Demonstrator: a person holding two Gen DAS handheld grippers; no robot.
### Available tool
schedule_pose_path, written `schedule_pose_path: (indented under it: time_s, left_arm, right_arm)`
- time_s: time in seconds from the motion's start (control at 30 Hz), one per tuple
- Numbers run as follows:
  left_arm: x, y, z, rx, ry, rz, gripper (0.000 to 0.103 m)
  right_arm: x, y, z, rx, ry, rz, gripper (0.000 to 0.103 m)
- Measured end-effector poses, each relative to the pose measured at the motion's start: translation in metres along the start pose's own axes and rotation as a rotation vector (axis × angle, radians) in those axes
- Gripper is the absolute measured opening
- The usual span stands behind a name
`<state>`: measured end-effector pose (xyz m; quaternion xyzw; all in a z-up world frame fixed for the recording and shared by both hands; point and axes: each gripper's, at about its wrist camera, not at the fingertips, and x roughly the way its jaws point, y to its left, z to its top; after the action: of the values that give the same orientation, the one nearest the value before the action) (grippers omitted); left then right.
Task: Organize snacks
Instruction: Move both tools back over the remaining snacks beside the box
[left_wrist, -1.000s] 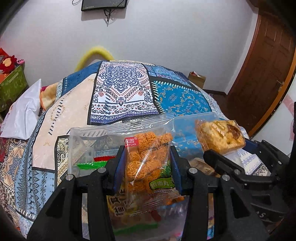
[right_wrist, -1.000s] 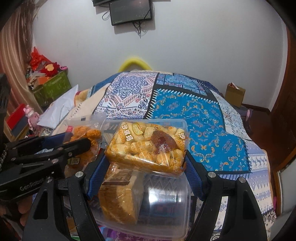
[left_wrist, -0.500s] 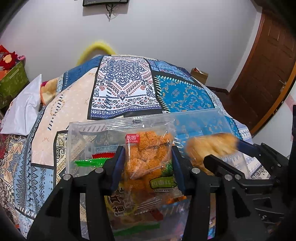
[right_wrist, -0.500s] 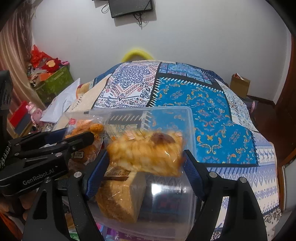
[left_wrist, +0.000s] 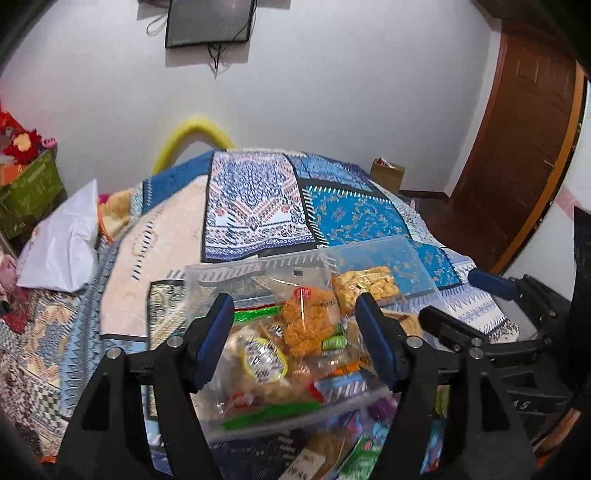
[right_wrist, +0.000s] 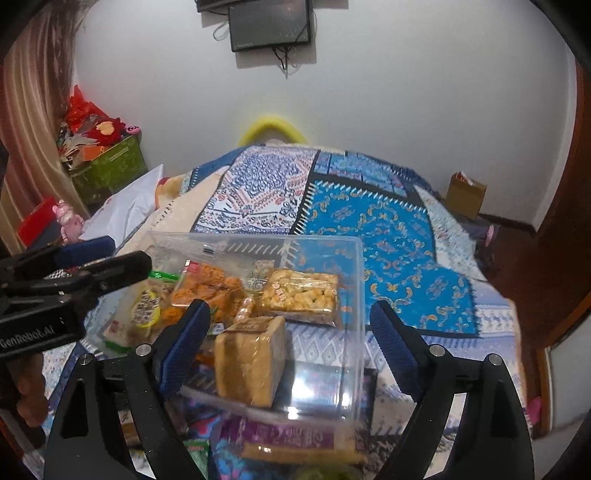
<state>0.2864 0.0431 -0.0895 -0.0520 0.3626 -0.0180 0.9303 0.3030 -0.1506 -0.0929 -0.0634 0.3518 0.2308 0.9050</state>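
Step in hand: dropping snacks into the clear plastic bin (right_wrist: 332, 258) on the bed (right_wrist: 388, 229); orange snack pack (left_wrist: 310, 325) and rice-cracker pack (right_wrist: 301, 295) both lie inside, touching neither gripper. Left gripper (left_wrist: 295, 332): jaws opening, nothing pinched; right gripper (right_wrist: 290, 332): jaws opening, spread, empty. Next, by my judgement: fetch loose packets (right_wrist: 291, 439) lying just before the bin. Room: the grippers sit close together; bin walls hem both; open quilt beyond.
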Motion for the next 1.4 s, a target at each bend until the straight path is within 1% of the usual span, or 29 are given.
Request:
schedule_pose_path:
  time_s: [0.07,0.13,0.27,0.4,0.5,0.6,0.7,0.87,0.97,1.1,1.17,1.23,1.4]
  left_arm:
    - [-0.016,-0.001,-0.004,0.012,-0.015,0.01,0.074]
    - [-0.031,-0.002,-0.009,0.021,-0.023,0.016,0.075]
    - [-0.057,-0.001,-0.024,0.023,-0.013,0.005,0.076]
    - [-0.083,-0.001,-0.045,0.034,0.005,0.003,0.077]
    - [-0.097,0.002,-0.062,0.027,0.02,-0.002,0.077]
    - [-0.106,0.005,-0.078,0.017,0.051,-0.013,0.077]
    - [-0.112,0.006,-0.092,0.019,0.064,-0.013,0.078]
    - [-0.111,0.008,-0.115,0.021,0.103,-0.014,0.078]
    - [-0.104,0.009,-0.129,0.014,0.135,-0.012,0.078]
    - [-0.094,0.013,-0.143,-0.008,0.174,-0.021,0.078]
    - [-0.089,0.015,-0.148,-0.019,0.19,-0.022,0.078]
    - [-0.083,0.016,-0.152,-0.024,0.206,-0.021,0.078]
    - [-0.07,0.015,-0.154,-0.02,0.221,-0.022,0.077]
  right_arm:
    - [-0.014,0.005,-0.002,-0.007,-0.015,0.005,0.087]
    - [-0.026,0.01,-0.005,-0.012,-0.022,0.012,0.087]
    - [-0.047,0.019,-0.015,-0.019,-0.036,0.015,0.087]
    - [-0.065,0.026,-0.029,-0.028,-0.042,0.008,0.087]
    - [-0.077,0.027,-0.045,-0.02,-0.037,0.01,0.087]
    - [-0.081,0.028,-0.064,-0.009,-0.011,0.011,0.087]
    - [-0.084,0.028,-0.082,-0.001,0.017,-0.003,0.087]
    - [-0.081,0.028,-0.114,0.014,0.09,0.006,0.087]
    - [-0.072,0.03,-0.132,0.03,0.141,0.018,0.087]
    - [-0.058,0.031,-0.151,0.04,0.199,0.006,0.087]
    - [-0.057,0.029,-0.158,0.06,0.207,0.03,0.088]
    - [-0.055,0.025,-0.163,0.09,0.217,0.054,0.092]
    - [-0.048,0.023,-0.174,0.14,0.243,0.126,0.091]
